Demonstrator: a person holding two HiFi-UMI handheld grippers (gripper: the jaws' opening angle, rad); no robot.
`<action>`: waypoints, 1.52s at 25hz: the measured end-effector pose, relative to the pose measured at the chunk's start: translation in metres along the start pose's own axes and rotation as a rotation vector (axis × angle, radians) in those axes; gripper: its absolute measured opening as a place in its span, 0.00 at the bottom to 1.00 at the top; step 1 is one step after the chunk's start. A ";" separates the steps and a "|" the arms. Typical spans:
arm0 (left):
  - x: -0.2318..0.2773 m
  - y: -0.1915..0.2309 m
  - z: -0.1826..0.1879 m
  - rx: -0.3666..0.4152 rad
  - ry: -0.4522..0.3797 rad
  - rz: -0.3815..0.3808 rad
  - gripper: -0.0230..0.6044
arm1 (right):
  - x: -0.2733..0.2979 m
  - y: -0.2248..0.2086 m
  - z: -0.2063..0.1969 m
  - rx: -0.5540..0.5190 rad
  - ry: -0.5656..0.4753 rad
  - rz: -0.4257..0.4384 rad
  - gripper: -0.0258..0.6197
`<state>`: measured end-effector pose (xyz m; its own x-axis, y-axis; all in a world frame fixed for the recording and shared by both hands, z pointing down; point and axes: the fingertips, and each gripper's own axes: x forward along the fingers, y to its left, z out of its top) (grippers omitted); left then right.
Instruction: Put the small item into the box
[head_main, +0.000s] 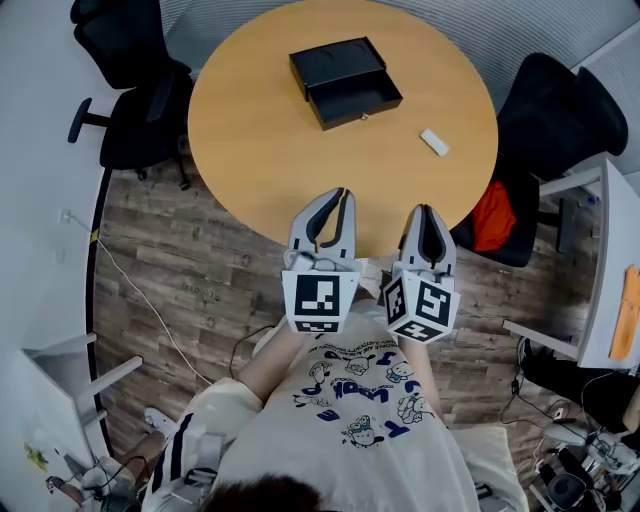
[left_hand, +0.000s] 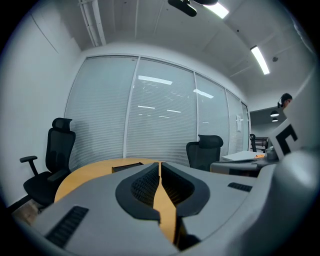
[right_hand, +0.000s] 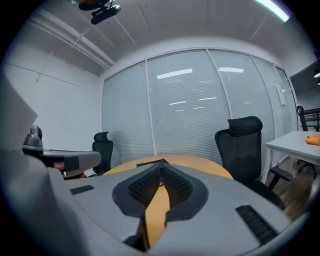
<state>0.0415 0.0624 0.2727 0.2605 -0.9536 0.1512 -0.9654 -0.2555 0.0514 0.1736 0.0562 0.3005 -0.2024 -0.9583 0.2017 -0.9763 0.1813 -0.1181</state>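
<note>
Small item (head_main: 434, 142) near right edge of table (head_main: 260, 130), apart from box (head_main: 345, 82). Left gripper (head_main: 344, 192), right gripper (head_main: 427, 209) at near edge: fingers together, empty.

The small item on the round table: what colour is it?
The small item is white, clearest in the head view.

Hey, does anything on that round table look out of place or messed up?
Nothing spilled or damaged. The black rectangular box has its drawer pulled open, and a small white oblong item lies loose on the round wooden table, apart from it.
</note>
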 end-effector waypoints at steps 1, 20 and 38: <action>0.005 -0.002 0.000 0.001 0.002 0.003 0.08 | 0.004 -0.004 0.000 0.001 0.003 0.004 0.11; 0.089 -0.024 0.005 -0.018 0.024 0.067 0.08 | 0.083 -0.073 0.014 0.003 0.043 0.048 0.11; 0.136 -0.029 -0.013 -0.030 0.096 0.086 0.08 | 0.133 -0.110 -0.003 -0.028 0.126 0.056 0.11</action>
<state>0.1052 -0.0573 0.3049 0.1776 -0.9518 0.2503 -0.9839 -0.1670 0.0629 0.2538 -0.0901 0.3432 -0.2631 -0.9114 0.3165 -0.9645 0.2417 -0.1060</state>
